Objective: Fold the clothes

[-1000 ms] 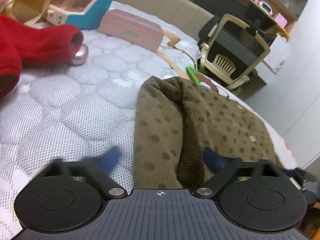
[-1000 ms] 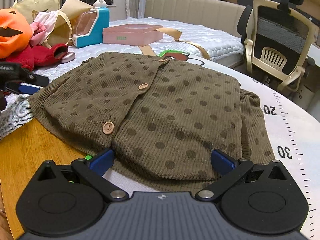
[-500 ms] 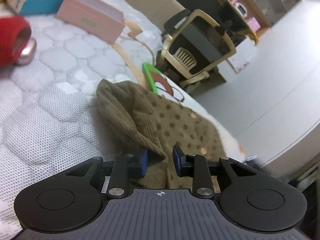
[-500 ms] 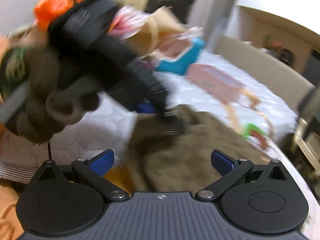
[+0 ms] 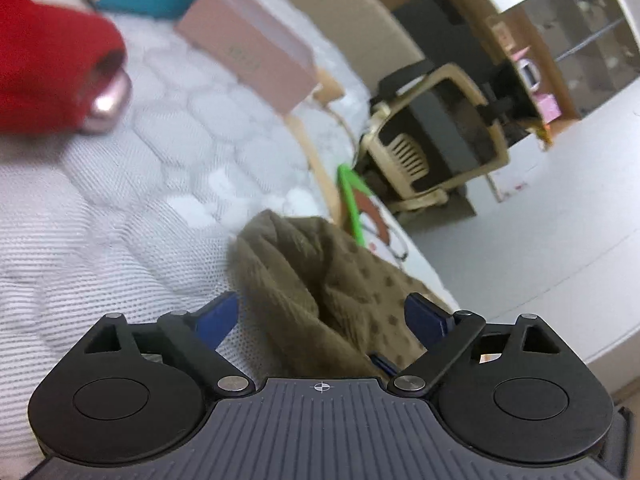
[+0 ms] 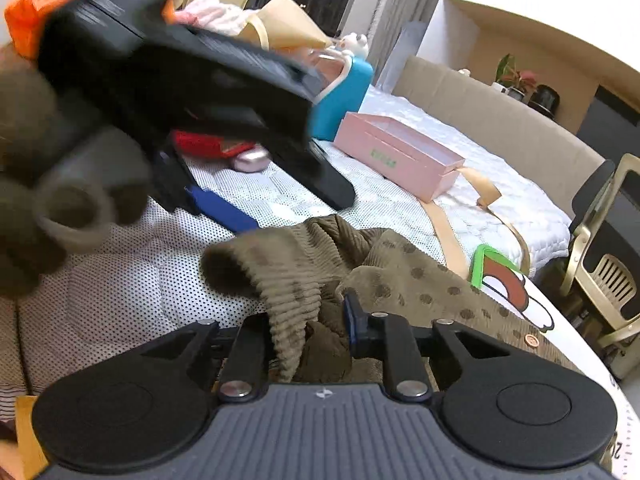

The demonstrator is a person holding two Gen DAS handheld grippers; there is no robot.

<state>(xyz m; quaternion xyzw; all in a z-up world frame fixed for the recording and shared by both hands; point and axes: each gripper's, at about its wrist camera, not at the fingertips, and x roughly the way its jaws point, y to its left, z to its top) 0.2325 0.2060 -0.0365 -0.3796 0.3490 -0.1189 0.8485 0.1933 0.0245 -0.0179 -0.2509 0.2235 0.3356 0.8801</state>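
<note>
Half a second ago the left claw was pinched on the bunched fabric; now its blue fingers stand wide apart, released, with the fold lying loose between them. The right claw, which was spread open a moment back, is now clenched on a ribbed fold of the same garment, the cloth draping down over its left finger while the right blue pad presses in against it.

The cardigan is an olive-brown ribbed knit with darker polka dots and small round buttons along its front. From the right wrist view its long axis runs from the gathered, humped end at the claw away toward the right, where it lies flatter on the tabletop with printed scale marks at the edge. The bunched end points toward the quilted white mattress, on which it partly rests.

Just beyond the garment sits a green-edged cartoon print and tan straps. Farther back on the mattress lie a pink box, a teal and white case and a red garment with a small pink rounded object touching it. A beige office chair stands past the bed.
</note>
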